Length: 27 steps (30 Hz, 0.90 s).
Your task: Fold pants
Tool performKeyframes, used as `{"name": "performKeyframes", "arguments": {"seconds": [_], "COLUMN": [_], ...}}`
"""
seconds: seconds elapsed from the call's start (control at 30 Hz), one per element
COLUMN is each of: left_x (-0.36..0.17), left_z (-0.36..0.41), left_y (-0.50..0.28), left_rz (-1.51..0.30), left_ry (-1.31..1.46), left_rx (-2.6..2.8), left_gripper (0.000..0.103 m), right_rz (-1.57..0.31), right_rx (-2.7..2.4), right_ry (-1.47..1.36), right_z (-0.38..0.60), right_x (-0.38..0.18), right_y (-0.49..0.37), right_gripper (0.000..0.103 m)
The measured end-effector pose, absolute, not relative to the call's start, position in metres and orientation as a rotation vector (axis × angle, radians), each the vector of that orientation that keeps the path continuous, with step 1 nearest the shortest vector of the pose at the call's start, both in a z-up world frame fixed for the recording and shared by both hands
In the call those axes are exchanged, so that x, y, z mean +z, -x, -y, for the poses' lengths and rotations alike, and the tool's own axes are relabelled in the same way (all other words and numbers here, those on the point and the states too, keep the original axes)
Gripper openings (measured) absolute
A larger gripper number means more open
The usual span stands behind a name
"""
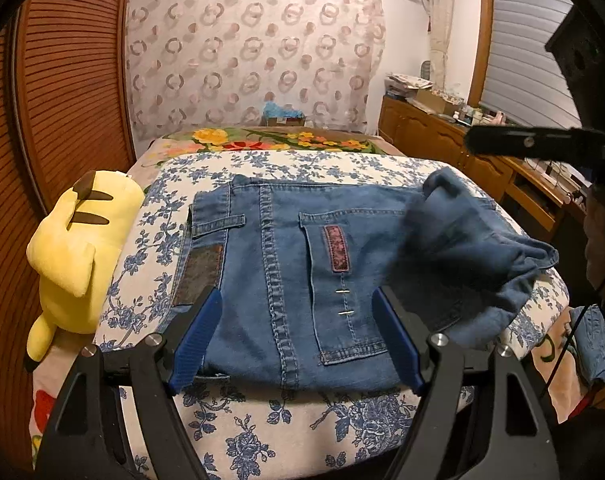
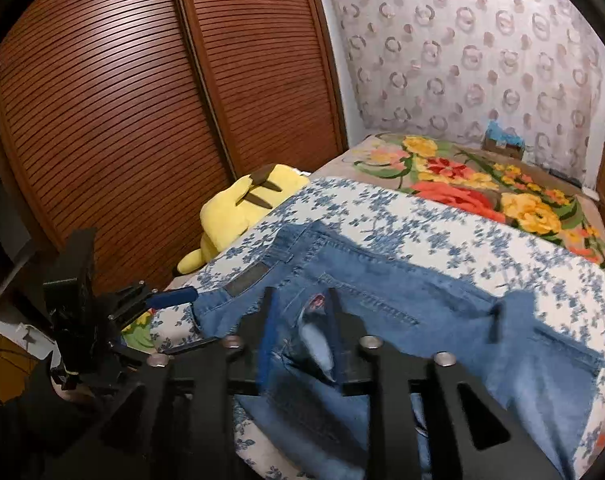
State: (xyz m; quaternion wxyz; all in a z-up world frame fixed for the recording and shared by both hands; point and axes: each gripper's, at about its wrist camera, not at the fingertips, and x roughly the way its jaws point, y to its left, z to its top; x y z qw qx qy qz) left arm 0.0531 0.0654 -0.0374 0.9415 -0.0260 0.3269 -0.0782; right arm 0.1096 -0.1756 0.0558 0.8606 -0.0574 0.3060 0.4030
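Currently my right gripper drops the jeans fold, left gripper spread empty; smoothing seems next.

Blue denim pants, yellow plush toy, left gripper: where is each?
Blue denim pants (image 1: 286, 264), left wrist view, centre seam.
Yellow plush toy (image 1: 68, 256), left wrist view, body.
Left gripper (image 1: 296, 340), left wrist view, between its fingertips.
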Motion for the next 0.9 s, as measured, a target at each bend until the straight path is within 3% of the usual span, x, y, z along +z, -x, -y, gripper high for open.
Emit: {"name": "performKeyframes", "arguments": {"seconds": [0.07,0.3,0.9], "left_x": [-0.037,-0.038,-0.065], "left_z": [-0.064,-0.047,0.019], "left_y": [-0.054,-0.064,-0.123], "left_rz": [-0.664,-0.67,-0.773], "left_ry": [0.056,0.043,-0.064], "left_rx": [-0.163,-0.207,-0.328], "left_gripper": [0.078,0.078,0.078], "right_rz": [-0.619,-0.596,-0.815], "right_rx": [0.834,0.725,0.558], "right_ry": [0.121,0.15,0.076], "right_z": [0.183,0.224,0.261], "right_x": [0.061,0.054,-0.028], "right_y": [-0.112,-0.124,-0.162], "right_gripper": [0.04,0.041,0.045]}}
